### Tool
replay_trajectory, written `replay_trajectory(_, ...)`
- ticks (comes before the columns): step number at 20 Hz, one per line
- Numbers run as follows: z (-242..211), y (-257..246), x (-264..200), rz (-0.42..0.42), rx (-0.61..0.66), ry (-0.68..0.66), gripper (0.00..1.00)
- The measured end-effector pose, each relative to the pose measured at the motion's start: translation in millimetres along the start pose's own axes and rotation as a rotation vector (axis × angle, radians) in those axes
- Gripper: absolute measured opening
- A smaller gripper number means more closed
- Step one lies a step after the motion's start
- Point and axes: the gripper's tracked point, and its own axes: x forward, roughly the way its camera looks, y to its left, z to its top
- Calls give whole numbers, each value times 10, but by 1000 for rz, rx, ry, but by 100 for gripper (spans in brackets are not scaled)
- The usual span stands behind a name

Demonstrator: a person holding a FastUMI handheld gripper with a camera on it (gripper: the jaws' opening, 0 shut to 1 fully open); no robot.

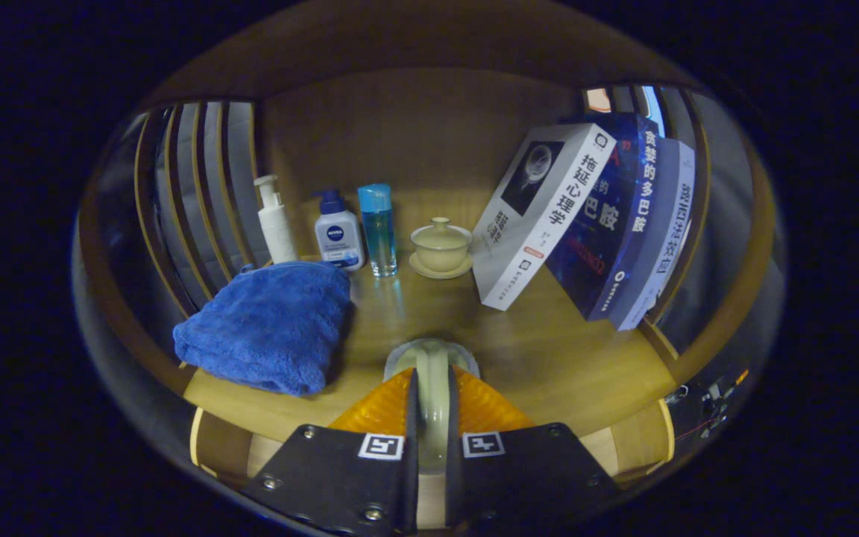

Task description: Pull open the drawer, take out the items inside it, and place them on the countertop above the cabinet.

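Note:
My gripper is shut on a pale cream ceramic piece, cup-like and seen edge-on, both fingers pressing its thin wall. It hangs just above the front part of the wooden countertop. Beyond the fingers a cream lidded tea bowl on a saucer stands on the same surface. A folded blue towel lies ahead to the left of the fingers. What the held piece is exactly, I cannot tell.
Behind the towel stand a white pump bottle, a white bottle with a blue cap and a clear blue bottle. Three books lean against the right slatted side. Slatted walls close both sides; a wooden back panel stands behind.

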Motion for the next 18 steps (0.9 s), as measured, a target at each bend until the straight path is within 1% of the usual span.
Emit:
replay_trajectory(3, 63, 31, 105, 3, 14, -36, 15)
replay_trajectory(11, 131, 41, 215, 9, 31, -64, 15)
replay_trajectory(14, 169, 46, 157, 17, 31, -77, 19)
replay_trajectory(16, 307, 89, 111, 36, 39, -136, 21)
replay_trajectory(17, 344, 115, 35, 55, 52, -167, 24)
replay_trajectory(18, 417, 143, -24, 73, 69, -191, 24)
